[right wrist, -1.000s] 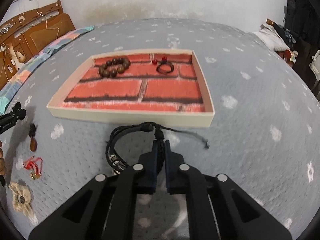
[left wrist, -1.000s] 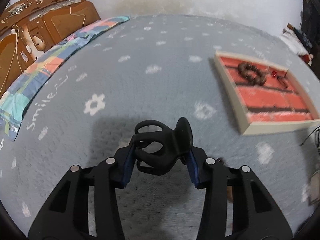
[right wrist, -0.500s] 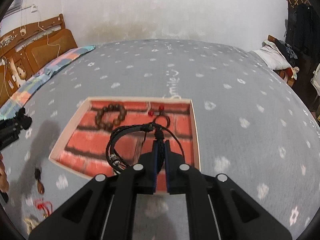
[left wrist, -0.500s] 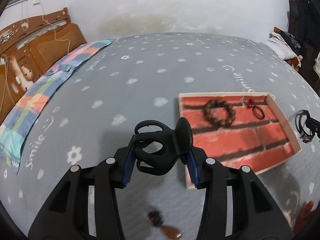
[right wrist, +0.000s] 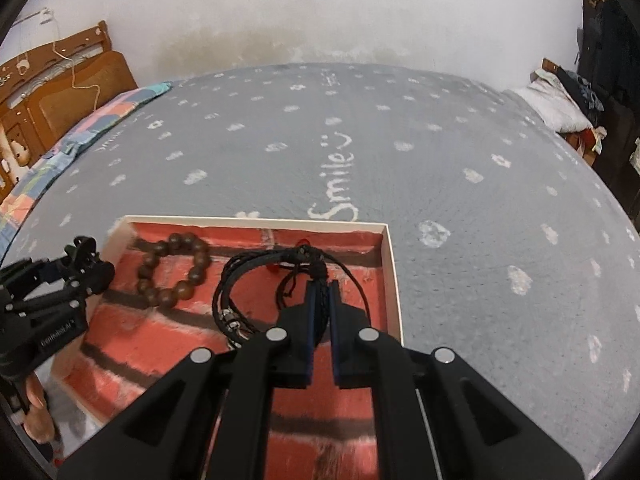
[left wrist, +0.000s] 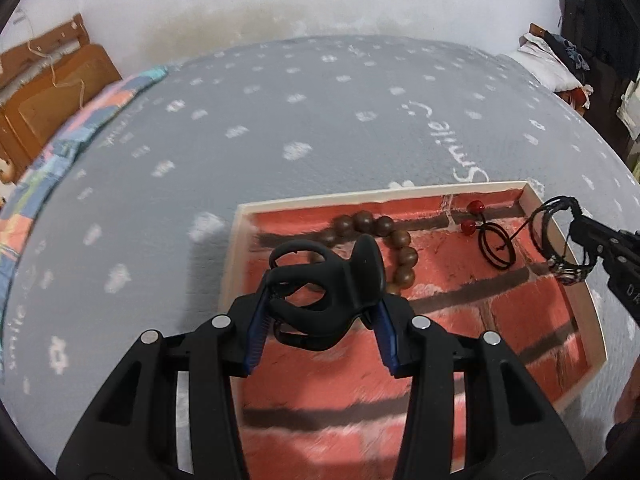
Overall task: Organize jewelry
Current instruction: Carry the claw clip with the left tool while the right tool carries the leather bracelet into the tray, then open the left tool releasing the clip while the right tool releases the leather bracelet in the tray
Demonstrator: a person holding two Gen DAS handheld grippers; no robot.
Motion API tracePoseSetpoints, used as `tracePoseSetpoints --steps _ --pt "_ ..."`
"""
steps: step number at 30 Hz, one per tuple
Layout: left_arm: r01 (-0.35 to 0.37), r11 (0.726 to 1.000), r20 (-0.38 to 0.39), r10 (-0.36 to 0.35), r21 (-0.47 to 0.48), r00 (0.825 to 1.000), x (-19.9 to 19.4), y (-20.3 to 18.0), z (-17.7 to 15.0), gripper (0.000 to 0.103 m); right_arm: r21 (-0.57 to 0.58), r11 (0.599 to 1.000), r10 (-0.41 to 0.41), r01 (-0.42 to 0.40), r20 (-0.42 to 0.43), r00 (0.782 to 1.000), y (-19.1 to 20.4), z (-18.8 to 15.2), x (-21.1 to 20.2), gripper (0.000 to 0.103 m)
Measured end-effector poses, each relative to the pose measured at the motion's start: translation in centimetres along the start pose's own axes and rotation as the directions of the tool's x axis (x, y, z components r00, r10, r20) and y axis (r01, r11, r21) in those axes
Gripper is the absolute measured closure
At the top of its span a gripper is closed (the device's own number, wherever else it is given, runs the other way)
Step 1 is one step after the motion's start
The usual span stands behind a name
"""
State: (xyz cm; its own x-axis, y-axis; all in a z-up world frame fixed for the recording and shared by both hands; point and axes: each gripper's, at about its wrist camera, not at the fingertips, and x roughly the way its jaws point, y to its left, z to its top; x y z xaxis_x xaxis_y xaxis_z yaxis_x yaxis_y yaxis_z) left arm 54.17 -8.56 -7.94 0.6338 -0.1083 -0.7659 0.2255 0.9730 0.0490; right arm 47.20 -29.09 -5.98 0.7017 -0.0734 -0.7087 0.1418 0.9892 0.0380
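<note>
Left gripper (left wrist: 320,330) I have clamped on a black hair claw (left wrist: 326,298) above the tray (left wrist: 234,248); right gripper (right wrist: 320,318) pinches a black cord bracelet (right wrist: 248,280) over it. Beyond, in the tray, I see wooden beads (right wrist: 172,270) and a red-beaded cord (left wrist: 490,240), grey blanket (right wrist: 440,152) behind.

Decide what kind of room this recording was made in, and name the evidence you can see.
Most likely a bedroom. The work surface is a bed with a grey flower-print blanket, a carved wooden headboard stands at the left, and a white pillow lies at the far right.
</note>
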Motion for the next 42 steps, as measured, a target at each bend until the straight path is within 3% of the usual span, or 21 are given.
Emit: tracePoseSetpoints --steps 8,31,42 --pt "0.002 1.000 -0.070 -0.004 -0.024 0.998 4.6 -0.2 -0.1 0.059 0.015 1.000 -0.019 0.019 -0.047 0.999 -0.8 0.2 3.6 0.097" --pt "0.003 1.000 -0.101 -0.006 -0.023 0.995 5.9 0.0 0.0 0.055 0.048 0.999 -0.011 0.022 -0.205 0.979 -1.2 -0.4 7.5 0.096" --pt "-0.024 0.999 -0.130 0.019 -0.037 0.991 6.2 0.4 0.0 0.030 0.041 0.999 -0.017 0.027 -0.227 0.974 -1.2 -0.5 7.7 0.095"
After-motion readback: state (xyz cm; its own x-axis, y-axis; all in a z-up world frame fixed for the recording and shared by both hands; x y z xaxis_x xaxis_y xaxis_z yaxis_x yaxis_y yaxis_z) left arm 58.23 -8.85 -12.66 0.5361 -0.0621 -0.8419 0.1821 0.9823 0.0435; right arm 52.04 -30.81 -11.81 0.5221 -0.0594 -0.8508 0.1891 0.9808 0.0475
